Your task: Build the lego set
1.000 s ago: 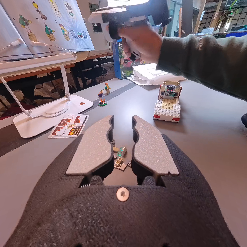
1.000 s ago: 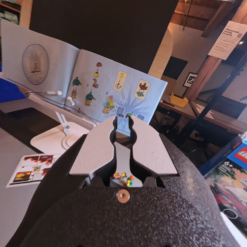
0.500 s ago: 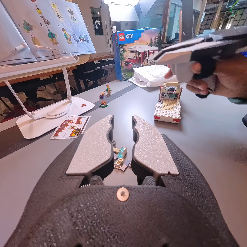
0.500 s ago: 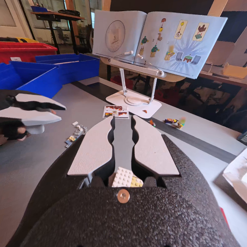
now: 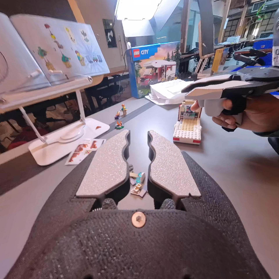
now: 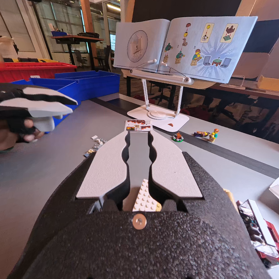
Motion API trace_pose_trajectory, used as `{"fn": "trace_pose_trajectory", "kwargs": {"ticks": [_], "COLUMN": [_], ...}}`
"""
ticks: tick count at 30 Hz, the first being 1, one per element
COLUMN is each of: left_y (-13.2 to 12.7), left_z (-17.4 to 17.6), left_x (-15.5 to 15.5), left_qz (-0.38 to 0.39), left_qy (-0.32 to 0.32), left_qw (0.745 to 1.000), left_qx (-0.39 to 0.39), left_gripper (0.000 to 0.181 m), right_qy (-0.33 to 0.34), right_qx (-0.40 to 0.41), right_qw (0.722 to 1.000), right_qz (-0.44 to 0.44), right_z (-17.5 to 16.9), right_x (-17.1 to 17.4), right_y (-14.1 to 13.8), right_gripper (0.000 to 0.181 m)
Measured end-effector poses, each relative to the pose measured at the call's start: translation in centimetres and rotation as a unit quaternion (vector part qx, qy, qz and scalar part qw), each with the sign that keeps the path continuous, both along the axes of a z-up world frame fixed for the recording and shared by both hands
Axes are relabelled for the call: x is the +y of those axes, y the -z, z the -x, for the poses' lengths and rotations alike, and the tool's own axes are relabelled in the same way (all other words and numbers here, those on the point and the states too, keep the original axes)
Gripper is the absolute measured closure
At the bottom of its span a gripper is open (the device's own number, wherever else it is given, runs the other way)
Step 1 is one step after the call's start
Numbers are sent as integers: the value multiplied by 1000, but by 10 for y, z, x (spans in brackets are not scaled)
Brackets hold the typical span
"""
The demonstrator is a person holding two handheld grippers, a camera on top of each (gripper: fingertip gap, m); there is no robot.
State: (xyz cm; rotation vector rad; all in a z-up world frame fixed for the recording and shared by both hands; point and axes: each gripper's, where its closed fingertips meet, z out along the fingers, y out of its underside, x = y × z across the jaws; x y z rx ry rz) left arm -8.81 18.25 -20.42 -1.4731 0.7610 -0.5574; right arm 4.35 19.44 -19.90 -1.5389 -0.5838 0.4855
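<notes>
The left tool (image 5: 138,132) hangs empty, jaws apart, above loose pieces (image 5: 138,183). The right tool (image 6: 138,133), also parted and empty, hovers over the white vehicle base (image 6: 145,199) on the bench (image 5: 226,173).

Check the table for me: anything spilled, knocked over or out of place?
Nothing looks damaged or spilled. One stray: a small brown piece lies alone on the book stand's white base, apart from the loose pieces under the left gripper. The half-built camper sits flat and the minifigure stands upright.
</notes>
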Motion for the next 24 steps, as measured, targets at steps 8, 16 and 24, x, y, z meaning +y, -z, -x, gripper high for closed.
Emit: {"fn": "trace_pose_trajectory", "kwargs": {"ticks": [8,16,24], "left_y": [-148,-21,94], "left_z": [175,321,346], "left_x": [10,27,-5], "left_qz": [-54,204,353], "left_qy": [-172,-160,-5], "left_qw": [984,909,769], "left_qx": [10,325,533], "left_gripper": [165,163,164], "right_qy": [-12,-8,12], "right_qx": [21,62,61], "right_qw": [999,995,993], "right_qz": [27,75,102], "right_z": [-6,-17,-27], "right_x": [-5,-8,-6], "right_y": [-1,1,13], "right_gripper": [159,160,160]}}
